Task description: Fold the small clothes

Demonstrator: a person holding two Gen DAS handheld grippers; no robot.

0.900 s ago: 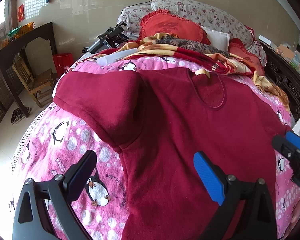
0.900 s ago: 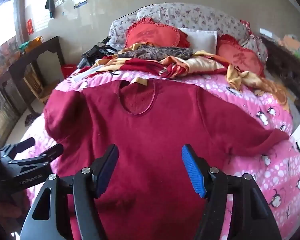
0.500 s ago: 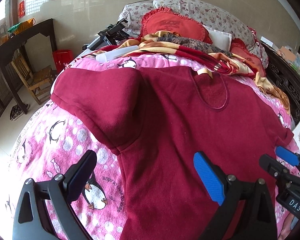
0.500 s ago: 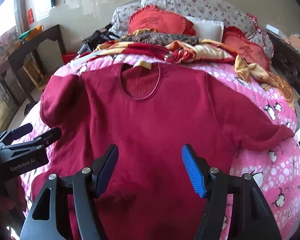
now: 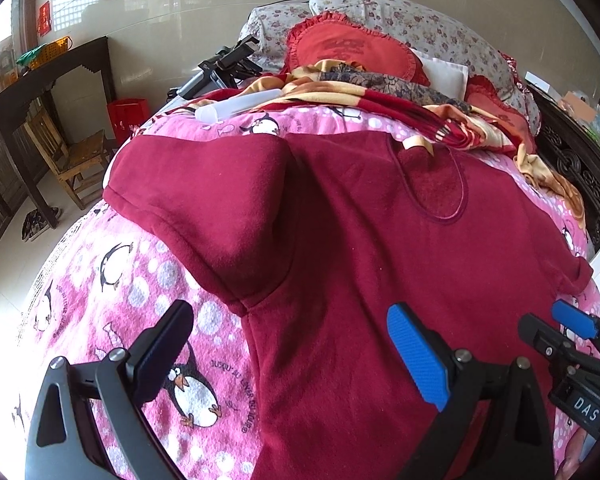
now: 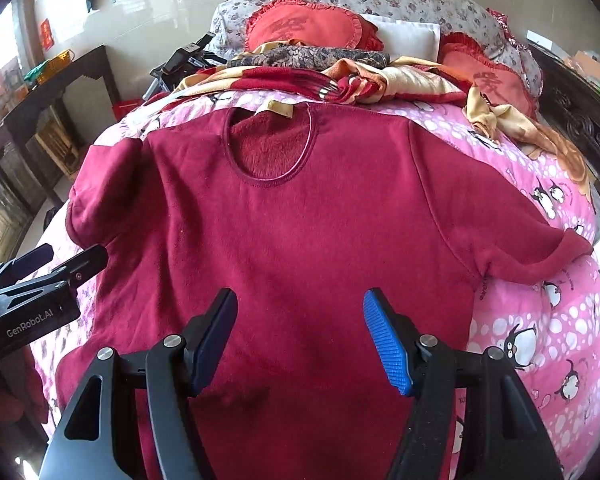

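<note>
A dark red fleece sweater [image 5: 380, 232] lies flat, front up, on a pink penguin blanket [image 5: 112, 280], neck toward the pillows. It also fills the right wrist view [image 6: 308, 240]. My left gripper [image 5: 288, 348] is open and empty above the sweater's left side seam, below the left sleeve [image 5: 204, 196]. My right gripper [image 6: 300, 340] is open and empty above the lower middle of the sweater. The right gripper shows at the right edge of the left wrist view [image 5: 556, 328]; the left gripper shows at the left edge of the right wrist view [image 6: 56, 260].
A rumpled red and yellow blanket [image 6: 340, 76] and red pillows [image 6: 300, 32] lie beyond the collar. A white tube [image 5: 240, 106] and a black tripod [image 5: 220, 68] lie at the bed's far left. A wooden chair [image 5: 68, 160] and dark table [image 5: 40, 80] stand left of the bed.
Both grippers have moved forward a little over the sweater, staying open. The right gripper has come further into the left wrist view.
</note>
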